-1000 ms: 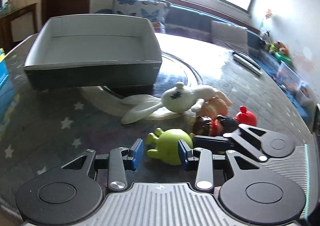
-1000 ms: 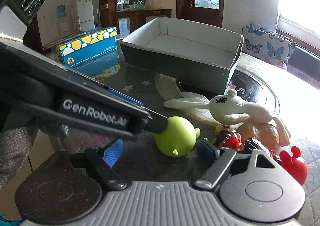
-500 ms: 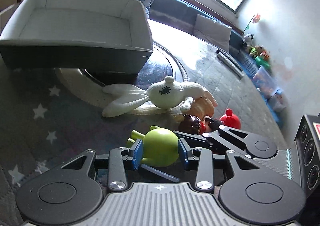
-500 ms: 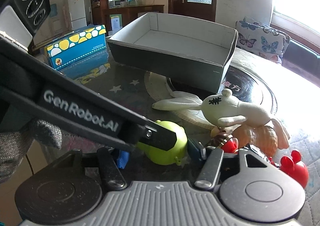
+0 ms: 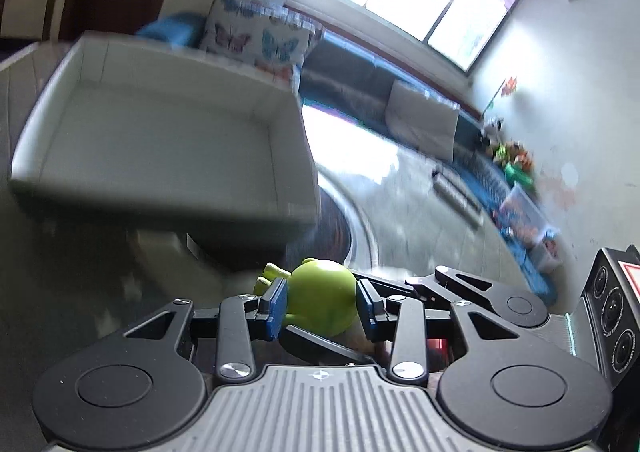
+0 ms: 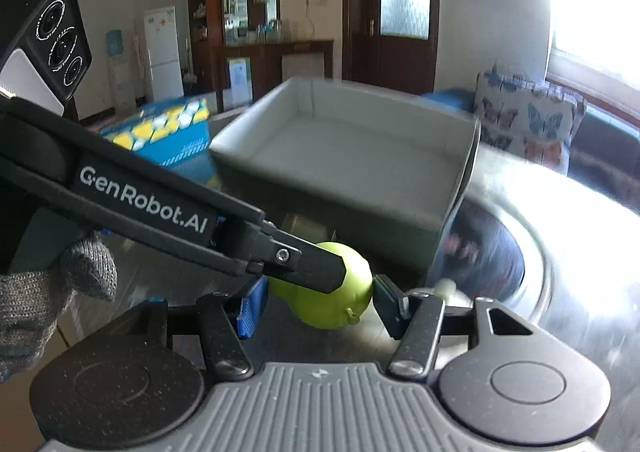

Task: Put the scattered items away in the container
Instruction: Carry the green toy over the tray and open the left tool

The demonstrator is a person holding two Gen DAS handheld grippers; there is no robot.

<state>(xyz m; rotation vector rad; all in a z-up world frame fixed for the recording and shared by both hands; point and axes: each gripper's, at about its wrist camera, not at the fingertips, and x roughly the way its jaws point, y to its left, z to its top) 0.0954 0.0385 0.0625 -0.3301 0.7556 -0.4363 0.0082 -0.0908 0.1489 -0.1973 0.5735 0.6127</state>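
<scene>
Living room, daylight from a wide window; sofa with a butterfly cushion (image 5: 260,35) behind; dark glass-topped table (image 5: 80,272) as work surface, much of it blurred.

Item: green toy (image 5: 320,292); rounded, glossy lime-green body, smooth and hard-looking, small stubby limbs or ears pointing forward and left toward the box; appears clear of the table, carried.

Left gripper (image 5: 320,306): blue pads clamped on either flank of the toy; narrow setting, holding it; a gloved hand (image 6: 40,292) steers this tool.

Right gripper (image 6: 320,306): jaws have just been closing, with the same toy between them; pads sit at its two ends, but the left tool's finger crosses in front, so whether they press cannot be told.

Container (image 5: 180,51): shallow rectangular box, pale inside, dark outside, nothing visible in it; stands on the table ahead of both tools, up and left of the toy in the left wrist view; well apart from it.

Governing relation: near wall of the box lies between toy and interior; long side of the box runs across the left tool's heading; both hands about equally near; judged that the toy must pass over that wall before release.

Also present: blue-and-yellow carton (image 6: 160,127), beside the box.
</scene>
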